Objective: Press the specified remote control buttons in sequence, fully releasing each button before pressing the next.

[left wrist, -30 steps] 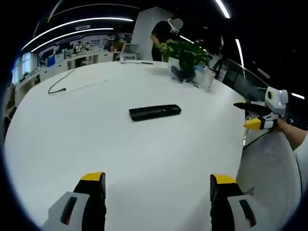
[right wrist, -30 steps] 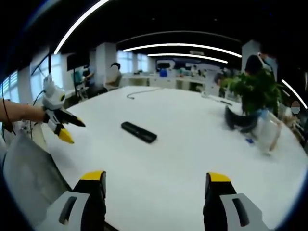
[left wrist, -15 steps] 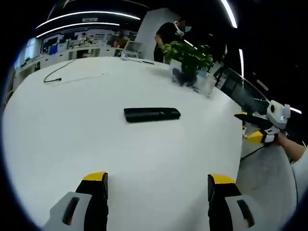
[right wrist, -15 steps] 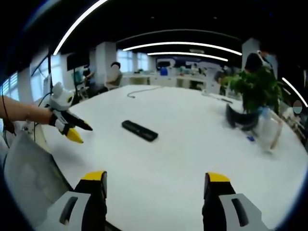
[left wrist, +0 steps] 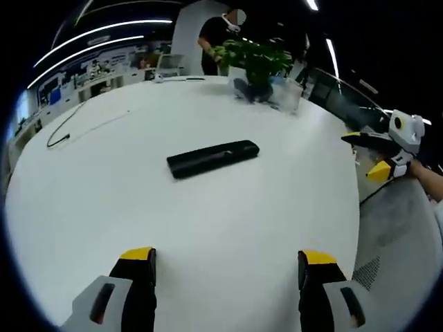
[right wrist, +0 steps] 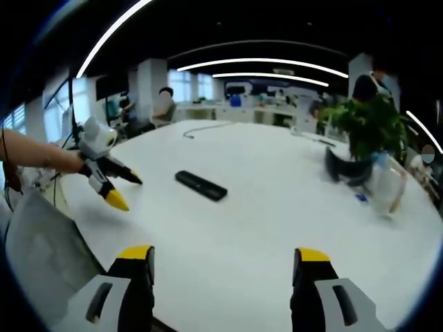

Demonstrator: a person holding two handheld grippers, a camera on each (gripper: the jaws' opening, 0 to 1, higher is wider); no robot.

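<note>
Two grippers are held over a white table [left wrist: 83, 207], both with jaws spread apart and holding nothing. The remote control [left wrist: 212, 158] lies flat near the table's middle, well apart from either gripper. No button is pressed yet; the step in hand appears to be the approach.

Left gripper [left wrist: 225, 266]: hovering above the near part of the table, jaws pointing toward the remote control. In the right gripper view this left gripper [right wrist: 124, 190] sits left of the remote control, near it but not touching, tips angled down toward the table.

Right gripper [right wrist: 224, 265]: held back from the remote control, over the table edge.

Next move, as judged: bring one jaw tip down onto the first specified button. Button markings are too small to read. A potted plant [right wrist: 370, 131] stands beyond the remote control.
</note>
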